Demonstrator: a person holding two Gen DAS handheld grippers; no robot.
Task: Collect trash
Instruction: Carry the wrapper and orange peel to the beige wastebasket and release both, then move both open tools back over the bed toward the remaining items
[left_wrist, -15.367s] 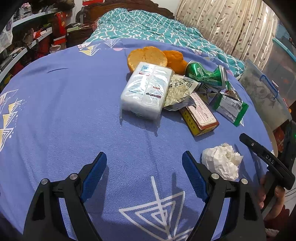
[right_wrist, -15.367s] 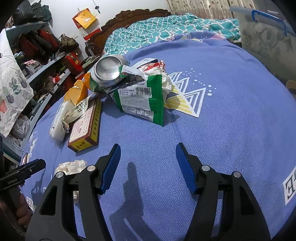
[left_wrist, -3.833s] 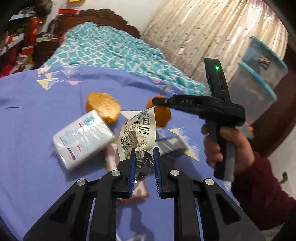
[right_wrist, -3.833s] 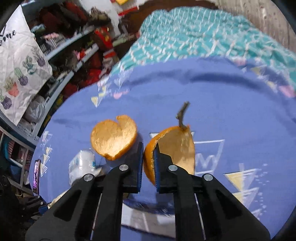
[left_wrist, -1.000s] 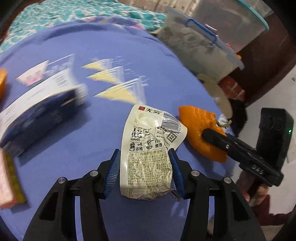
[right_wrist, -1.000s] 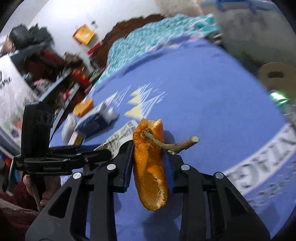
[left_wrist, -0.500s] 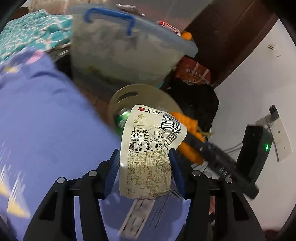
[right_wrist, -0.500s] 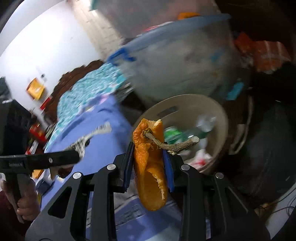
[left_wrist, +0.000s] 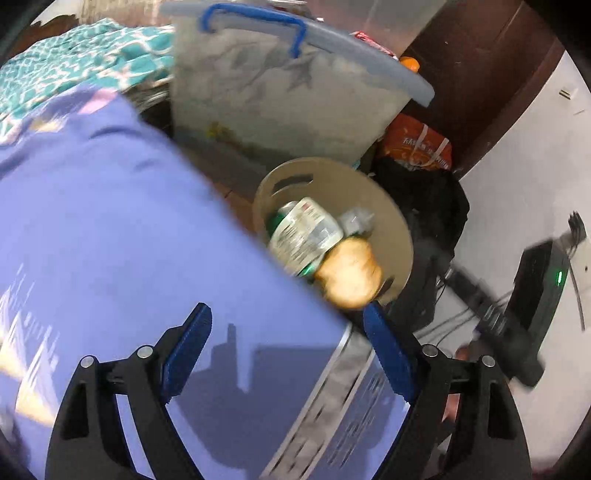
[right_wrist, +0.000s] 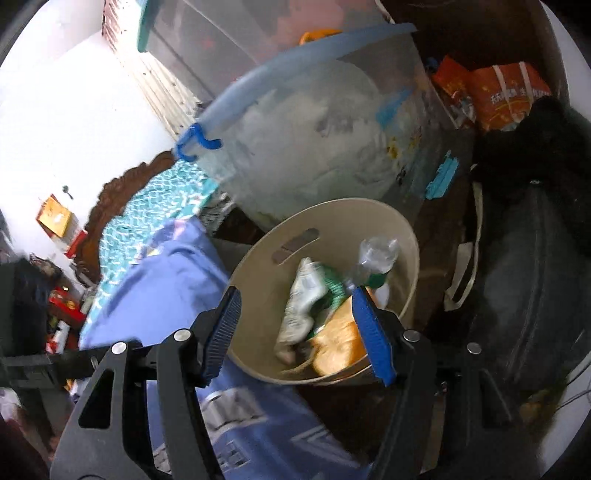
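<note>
A beige trash bin (left_wrist: 395, 229) (right_wrist: 258, 273) stands on the floor beside the purple-covered table (left_wrist: 110, 229). Inside it lie the white snack wrapper (right_wrist: 301, 306), the orange peel (right_wrist: 338, 350) (left_wrist: 349, 275), a clear plastic bottle (right_wrist: 373, 258) and green trash. My left gripper (left_wrist: 291, 350) is open and empty above the table's edge, near the bin. My right gripper (right_wrist: 297, 332) is open and empty right over the bin. The right gripper's black body (left_wrist: 532, 314) shows at the right of the left wrist view.
A clear storage box with a blue handle (left_wrist: 280, 85) (right_wrist: 314, 136) stands behind the bin. Orange bags (right_wrist: 498, 96) and a black bag (right_wrist: 532, 288) lie on the floor to the right. A teal bedspread (right_wrist: 147, 210) lies farther back.
Both grippers have opened. The wrapper has dropped from the left gripper and the orange peel from the right gripper, both into the bin.
</note>
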